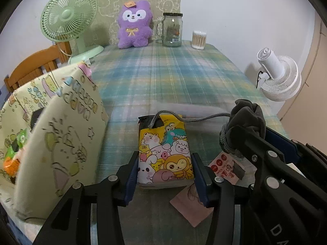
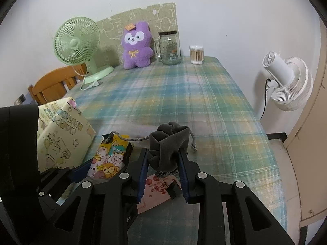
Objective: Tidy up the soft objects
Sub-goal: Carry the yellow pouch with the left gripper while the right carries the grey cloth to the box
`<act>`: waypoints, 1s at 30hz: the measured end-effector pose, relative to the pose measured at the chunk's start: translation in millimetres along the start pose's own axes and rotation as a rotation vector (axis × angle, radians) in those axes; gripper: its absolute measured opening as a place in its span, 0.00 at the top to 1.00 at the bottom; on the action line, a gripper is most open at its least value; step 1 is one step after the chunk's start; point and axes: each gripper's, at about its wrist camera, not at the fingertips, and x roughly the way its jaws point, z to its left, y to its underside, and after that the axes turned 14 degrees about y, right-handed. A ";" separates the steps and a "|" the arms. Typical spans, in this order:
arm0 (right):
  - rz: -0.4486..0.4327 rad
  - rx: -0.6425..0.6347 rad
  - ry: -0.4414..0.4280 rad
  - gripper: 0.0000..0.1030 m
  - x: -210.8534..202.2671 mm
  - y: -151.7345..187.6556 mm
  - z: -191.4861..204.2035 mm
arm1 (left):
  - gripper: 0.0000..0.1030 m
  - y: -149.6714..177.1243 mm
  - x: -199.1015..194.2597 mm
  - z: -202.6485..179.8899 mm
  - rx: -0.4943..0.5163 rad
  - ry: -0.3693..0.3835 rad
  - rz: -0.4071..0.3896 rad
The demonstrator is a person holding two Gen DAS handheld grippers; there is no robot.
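Observation:
A yellow cartoon-print soft pack lies on the plaid cloth, and the blue pads of my left gripper press on both of its long sides. My right gripper is shut on a dark grey drawstring pouch. The pouch's grey cord trails across the top of the pack. A cream cartoon-print fabric bin stands at the left with colourful items inside. A purple plush toy sits upright at the table's far edge.
At the back stand a green desk fan, a glass jar and a tub of cotton swabs. A white fan stands off the right edge. A wooden chair is at the left. A pink card and a red-printed card lie under the grippers.

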 end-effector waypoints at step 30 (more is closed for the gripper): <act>-0.183 0.056 0.016 0.69 -99.4 -25.2 -1.7 | 0.51 -18.4 -96.5 -25.1 0.089 0.034 -0.176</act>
